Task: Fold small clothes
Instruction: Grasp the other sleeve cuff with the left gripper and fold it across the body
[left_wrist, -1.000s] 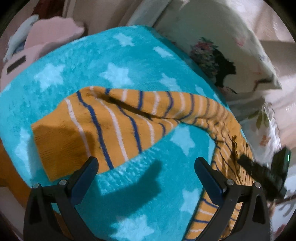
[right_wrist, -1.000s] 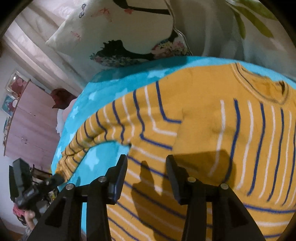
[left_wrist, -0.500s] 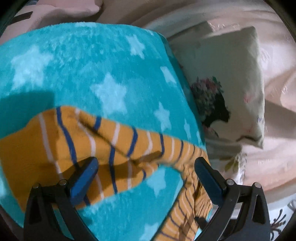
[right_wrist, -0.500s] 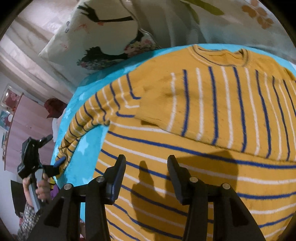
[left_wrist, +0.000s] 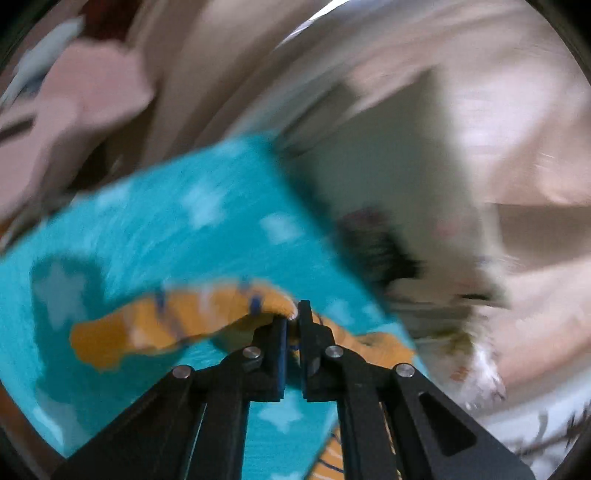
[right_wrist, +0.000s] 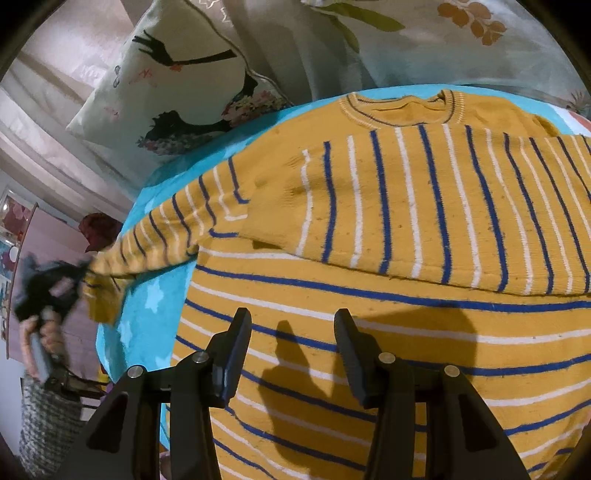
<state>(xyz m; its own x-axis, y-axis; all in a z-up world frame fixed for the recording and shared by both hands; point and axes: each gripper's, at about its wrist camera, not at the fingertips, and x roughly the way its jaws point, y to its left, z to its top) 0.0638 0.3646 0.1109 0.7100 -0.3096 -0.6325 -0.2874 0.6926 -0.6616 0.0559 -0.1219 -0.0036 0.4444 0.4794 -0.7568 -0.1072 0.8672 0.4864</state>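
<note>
A mustard sweater (right_wrist: 406, 206) with blue and white stripes lies on a teal star blanket (right_wrist: 147, 314), one sleeve folded across its chest. The other sleeve (left_wrist: 177, 321) is pinched at a fold in my left gripper (left_wrist: 293, 314), which is shut on it and holds it lifted off the blanket (left_wrist: 184, 229); this view is blurred by motion. In the right wrist view that left gripper (right_wrist: 79, 271) shows at the far left, pulling the sleeve (right_wrist: 166, 236) taut. My right gripper (right_wrist: 293, 321) hovers open over the sweater's lower body with nothing between its fingers.
A white printed pillow (right_wrist: 177, 85) and floral bedding (right_wrist: 406, 40) lie beyond the sweater's collar. A person's hand (right_wrist: 48, 332) holds the left gripper past the blanket's edge. Pink fabric (left_wrist: 85, 96) sits at the far left of the left wrist view.
My left gripper went from wide open over the sleeve to shut on it and rose with it. My right gripper slid across the sweater's body, staying open.
</note>
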